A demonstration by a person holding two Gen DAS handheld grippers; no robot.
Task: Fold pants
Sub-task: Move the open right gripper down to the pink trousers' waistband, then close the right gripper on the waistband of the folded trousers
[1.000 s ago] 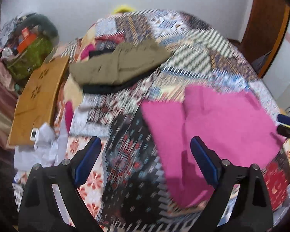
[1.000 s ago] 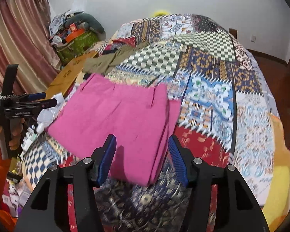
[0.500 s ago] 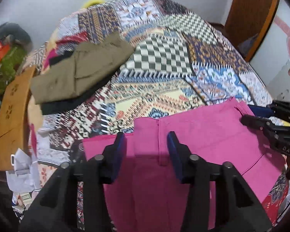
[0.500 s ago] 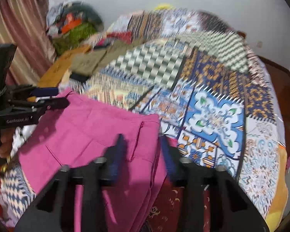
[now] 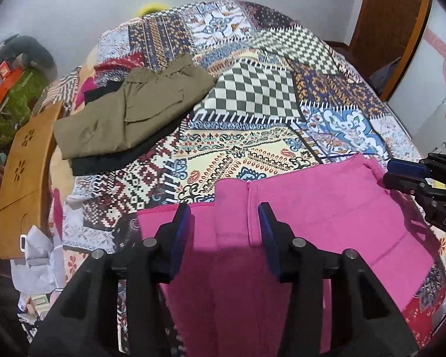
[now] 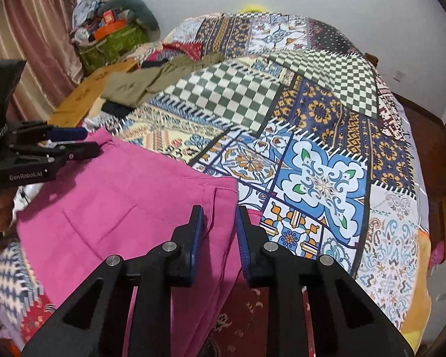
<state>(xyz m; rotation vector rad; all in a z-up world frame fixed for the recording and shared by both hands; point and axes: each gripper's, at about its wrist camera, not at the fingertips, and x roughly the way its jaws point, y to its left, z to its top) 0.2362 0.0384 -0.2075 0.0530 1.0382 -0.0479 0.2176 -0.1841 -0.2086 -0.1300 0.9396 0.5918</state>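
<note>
The pink pants lie on the patchwork bedspread, waistband toward the far side; they also show in the right wrist view. My left gripper sits over the waistband's left part, jaws partly apart with pink cloth between them. In the right wrist view the left gripper is at the pants' far left corner. My right gripper has its jaws narrowly apart around the waistband's right corner. In the left wrist view the right gripper is at the pants' right corner.
Folded olive pants lie on a dark garment at the bed's far left. A wooden board leans at the left edge. A cluttered green bag stands beyond. A wooden door is at the right.
Both grippers have come down onto the pink pants' waistband and narrowed their jaws. The left one was wide open and beside the pants a second ago.
</note>
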